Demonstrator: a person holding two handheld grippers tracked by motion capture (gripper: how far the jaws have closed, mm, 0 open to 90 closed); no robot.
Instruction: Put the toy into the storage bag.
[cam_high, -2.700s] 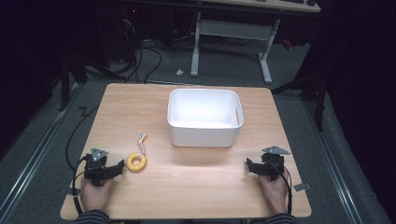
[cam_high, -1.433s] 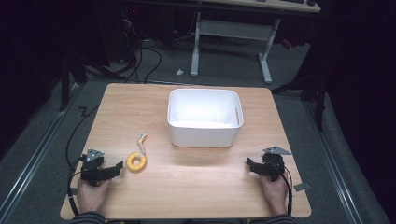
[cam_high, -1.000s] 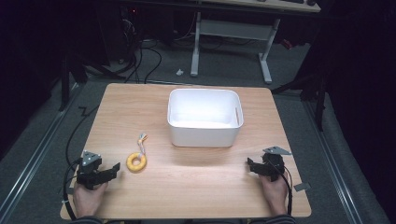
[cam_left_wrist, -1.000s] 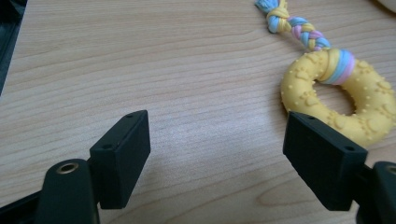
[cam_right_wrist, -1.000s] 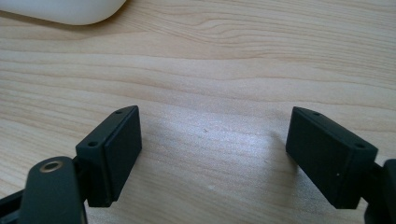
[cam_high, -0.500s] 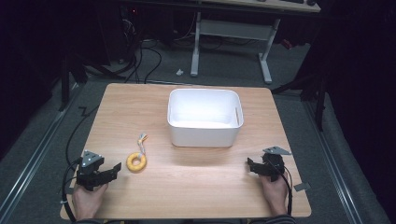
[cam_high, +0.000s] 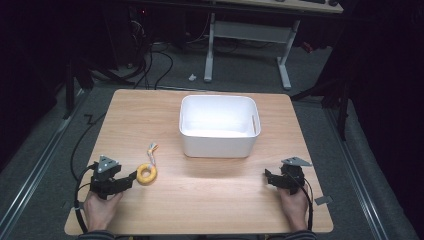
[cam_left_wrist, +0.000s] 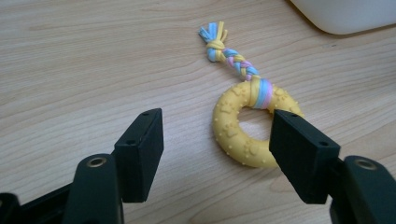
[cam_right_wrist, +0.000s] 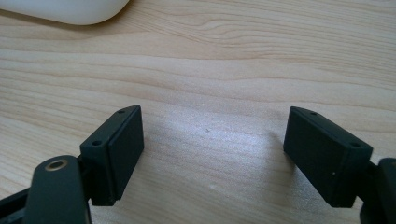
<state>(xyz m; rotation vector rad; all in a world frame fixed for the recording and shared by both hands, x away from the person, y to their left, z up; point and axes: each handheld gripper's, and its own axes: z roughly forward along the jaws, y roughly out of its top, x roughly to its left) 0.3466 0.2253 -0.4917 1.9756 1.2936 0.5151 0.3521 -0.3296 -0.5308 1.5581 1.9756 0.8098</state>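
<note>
Approach step on my end: left gripper (cam_left_wrist: 215, 154) jaws wide, holding nothing, yellow ring toy (cam_left_wrist: 247, 126) just ahead; next I advance and clamp its rim.

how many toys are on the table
1. A yellow ring toy with a braided tail lies on the table, left of the white bin, just ahead of the open left claw. The bin looks empty, though its near inside wall is hidden.

Yellow ring (cam_left_wrist: 243, 130) with a blue, pink, yellow braid (cam_left_wrist: 233, 58); white bin (cam_high: 218, 126); black fingers (cam_left_wrist: 140, 151).
</note>
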